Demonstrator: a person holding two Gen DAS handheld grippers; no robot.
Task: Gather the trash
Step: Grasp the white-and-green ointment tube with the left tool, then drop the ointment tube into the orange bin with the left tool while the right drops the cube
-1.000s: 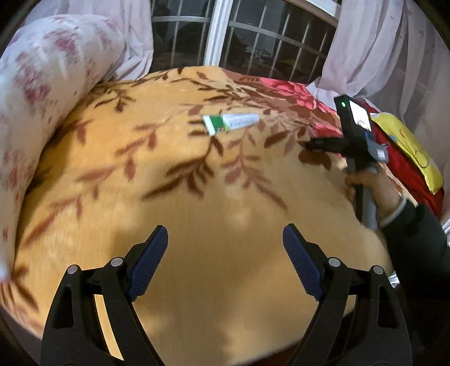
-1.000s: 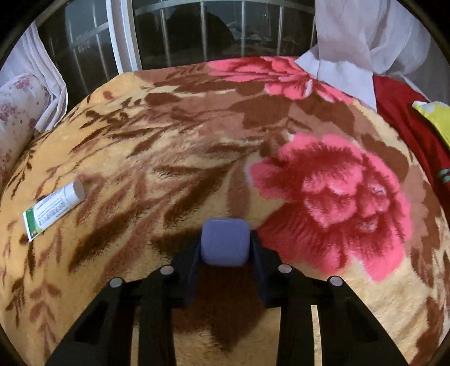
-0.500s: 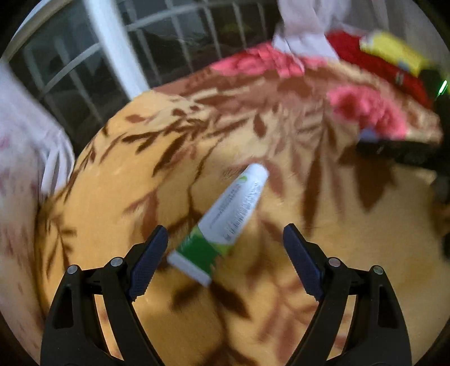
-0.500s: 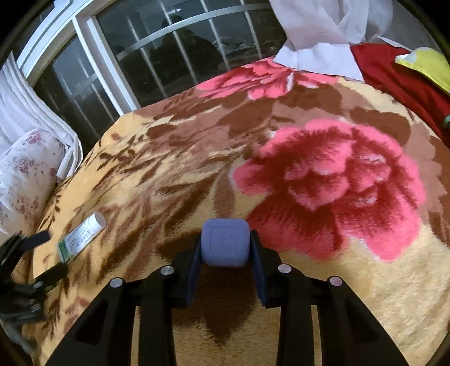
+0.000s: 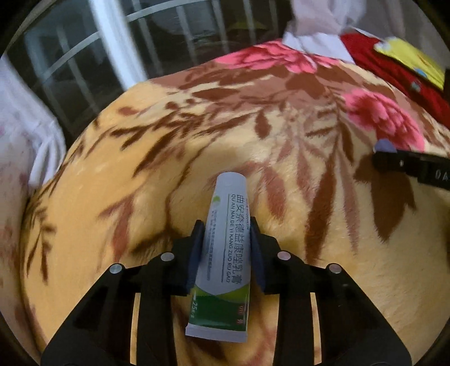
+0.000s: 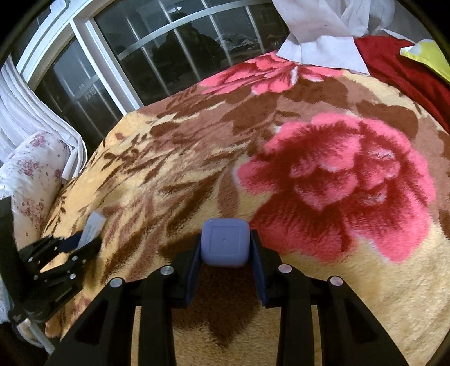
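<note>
plush yellow-orange blanket (image 5: 118, 214) with brown leaf sprays and big pink-red flowers covers the bed and fills both wrist views, with a dark barred window (image 6: 168, 56) at the far side and white curtains (image 6: 317, 25) hanging at its edges. at the left lies a white pillow with small pink flowers (image 6: 31, 174), and at the far right a red cloth (image 6: 399, 64) with a yellow piece on it. the left gripper (image 5: 226, 242) has just been closing, and its blue pads now press on both sides of a white squeeze tube with a green band and black lettering (image 5: 225, 242), which lies on the blanket lengthwise between the jaws, its round capped end pointing away and its flat crimped end near the camera. in the right wrist view this same gripper (image 6: 84, 239) shows at the near left, with the pale tube (image 6: 92, 225) sticking out past its tips. the right gripper (image 6: 225, 247) is clamped narrowly on a lavender rounded-square plastic block (image 6: 225, 242), held just above the blanket near the large pink flower; its tip (image 5: 393, 157) also shows at the right edge of the left wrist view.
</note>
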